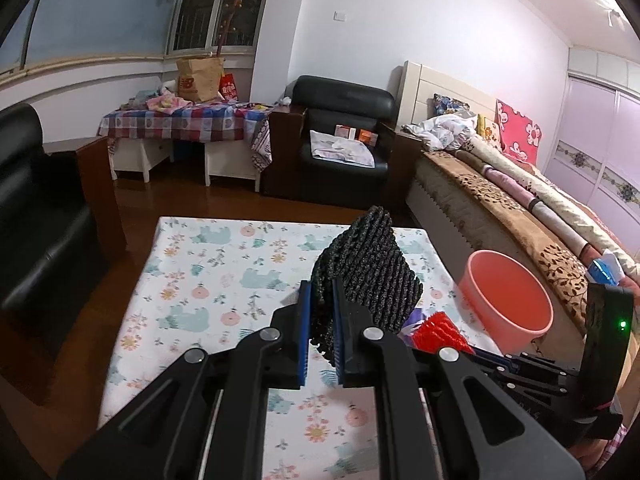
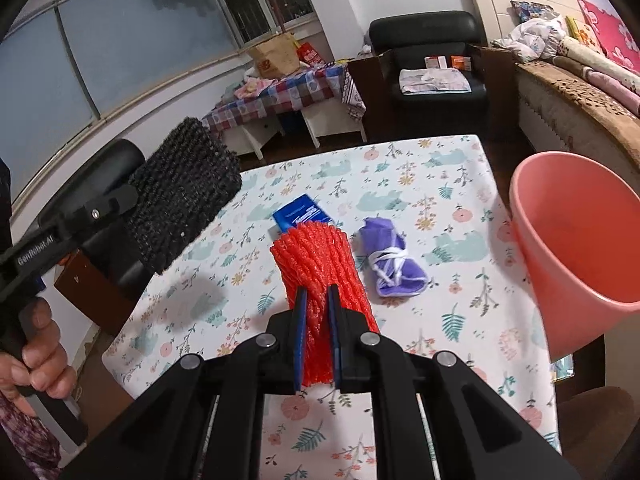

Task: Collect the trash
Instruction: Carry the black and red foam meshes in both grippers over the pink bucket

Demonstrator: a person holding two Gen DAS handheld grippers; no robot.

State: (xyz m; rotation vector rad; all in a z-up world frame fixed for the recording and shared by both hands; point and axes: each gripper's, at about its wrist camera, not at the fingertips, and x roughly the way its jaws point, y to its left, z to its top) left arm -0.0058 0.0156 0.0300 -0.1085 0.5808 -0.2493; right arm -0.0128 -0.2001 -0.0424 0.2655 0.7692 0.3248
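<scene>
My left gripper (image 1: pixel 322 286) is shut on a black foam net sleeve (image 1: pixel 360 264) and holds it above the floral-cloth table (image 1: pixel 208 280). The sleeve also shows at the left of the right wrist view (image 2: pixel 180 196). My right gripper (image 2: pixel 317 292) is shut on a red foam net sleeve (image 2: pixel 320 264), held above the table (image 2: pixel 460 320). The red sleeve also shows in the left wrist view (image 1: pixel 438 330). A pink bucket (image 2: pixel 576 240) stands at the table's right edge, and shows in the left wrist view (image 1: pixel 506 300). A blue packet (image 2: pixel 300 212) and a purple cloth bundle (image 2: pixel 390 256) lie on the table.
A black armchair (image 1: pixel 344 136) stands beyond the table. A bed (image 1: pixel 520 200) runs along the right side. A checked side table (image 1: pixel 180 124) stands under the window. A dark sofa (image 1: pixel 36 216) is at the left.
</scene>
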